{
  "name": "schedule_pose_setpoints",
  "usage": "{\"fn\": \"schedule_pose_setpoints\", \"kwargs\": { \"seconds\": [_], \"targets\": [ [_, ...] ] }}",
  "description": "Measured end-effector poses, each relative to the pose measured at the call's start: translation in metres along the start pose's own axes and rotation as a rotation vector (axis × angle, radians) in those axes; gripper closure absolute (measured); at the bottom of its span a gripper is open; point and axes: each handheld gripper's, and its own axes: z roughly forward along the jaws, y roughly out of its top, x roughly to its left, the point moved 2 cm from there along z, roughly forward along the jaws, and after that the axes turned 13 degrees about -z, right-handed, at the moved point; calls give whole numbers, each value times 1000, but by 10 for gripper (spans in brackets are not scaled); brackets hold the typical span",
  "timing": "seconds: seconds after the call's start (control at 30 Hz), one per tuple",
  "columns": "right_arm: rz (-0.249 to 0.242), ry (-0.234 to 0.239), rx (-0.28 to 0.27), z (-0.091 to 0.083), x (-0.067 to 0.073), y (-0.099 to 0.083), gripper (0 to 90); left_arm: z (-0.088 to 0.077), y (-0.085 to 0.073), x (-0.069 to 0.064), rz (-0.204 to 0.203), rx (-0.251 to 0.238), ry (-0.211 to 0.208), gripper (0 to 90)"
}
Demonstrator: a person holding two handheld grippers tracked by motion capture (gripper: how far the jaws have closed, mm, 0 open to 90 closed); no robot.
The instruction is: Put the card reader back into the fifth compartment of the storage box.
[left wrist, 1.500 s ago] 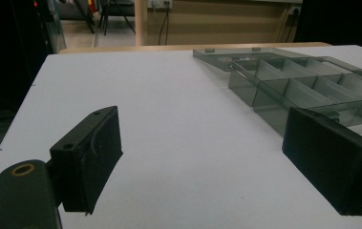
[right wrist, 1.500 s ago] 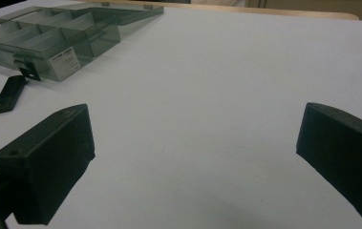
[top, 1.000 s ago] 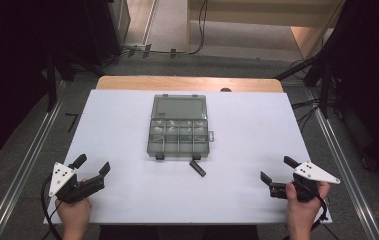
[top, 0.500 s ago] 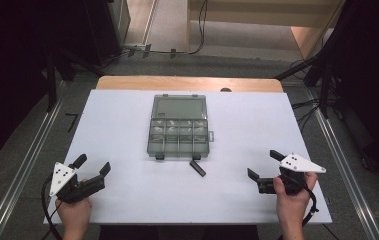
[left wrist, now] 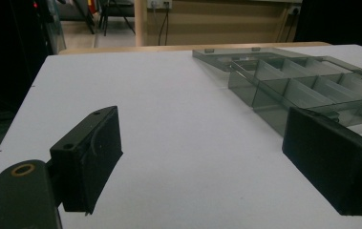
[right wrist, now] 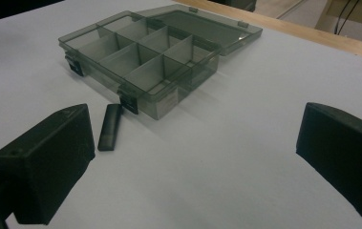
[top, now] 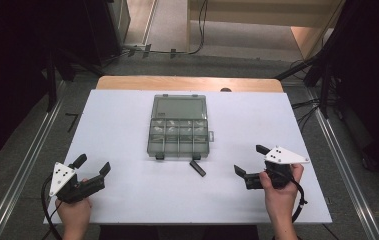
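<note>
Down at the near left corner of the white table [top: 127, 115], the left gripper [top: 91, 167] sits in the person's left hand [top: 74, 212], its jaws spread wide with nothing between them; in the left gripper view the two black jaws frame bare tabletop, and the box lies beyond the right jaw. Toward the middle of the table, set back from the person, lies a smoky translucent compartment box [top: 179, 127], its lid [top: 179, 106] folded flat open on the far side and its divided tray facing up; what the compartments hold is too unclear to tell. Just beside the box's near right corner, a small black oblong piece [top: 197, 168] lies on the table; in the right gripper view it lies close to a black latch without clearly touching it. Farther right, the right gripper [top: 249, 162] is held in the right hand [top: 279, 192] near the table's front edge, jaws likewise wide apart and empty, pointing left toward the small piece and the box.
</note>
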Motion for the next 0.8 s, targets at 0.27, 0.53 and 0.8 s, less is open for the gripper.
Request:
{"fn": "schedule_pose_setpoints", "kwargs": {
  "seconds": [0.27, 0.53, 0.8],
  "targets": [
    [-27, 36, 18, 16, 9, 14, 0, 0, 0, 0, 0, 1, -1, 136],
    [-36, 62, 37, 27, 15, 21, 0, 0, 0, 0, 0, 0, -3, 136],
    [-60, 94, 56, 41, 23, 29, 0, 0, 0, 0, 0, 1, -3, 136]
  ]
}}
